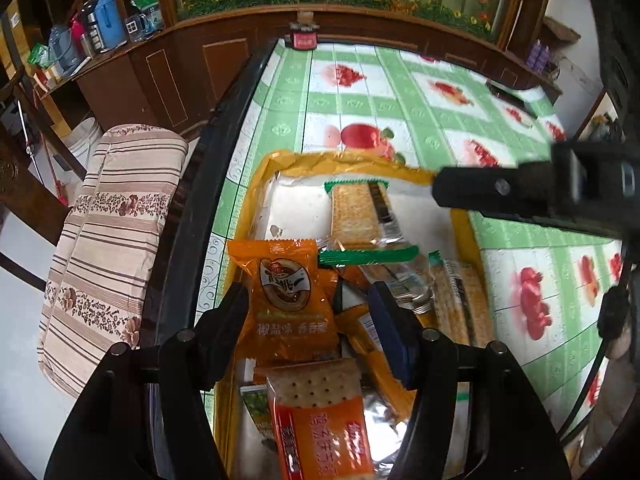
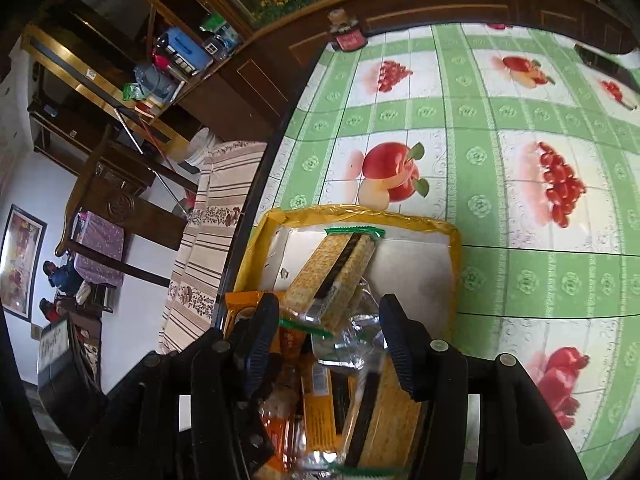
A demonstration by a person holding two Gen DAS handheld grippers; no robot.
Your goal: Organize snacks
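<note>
A shallow yellow-rimmed box [image 1: 256,184] with a white floor sits near the table's left edge and holds several snack packs. In the left wrist view my left gripper [image 1: 308,300] is open above an orange snack packet [image 1: 290,296]; an orange cracker pack [image 1: 320,412] lies nearer me. A green-ended cracker sleeve [image 1: 356,212] lies in the box. My right gripper [image 1: 460,190] reaches in from the right over the box rim. In the right wrist view the right gripper [image 2: 326,324] is open over the cracker sleeve [image 2: 332,272] and a clear wrapper [image 2: 352,340] in the box [image 2: 454,240].
The table carries a green and white fruit-print cloth [image 1: 400,100]. A small red jar [image 1: 304,38] stands at its far edge and a dark flat object [image 1: 512,98] lies far right. A striped cushioned chair [image 1: 108,232] stands left of the table, before a wooden cabinet [image 1: 180,64].
</note>
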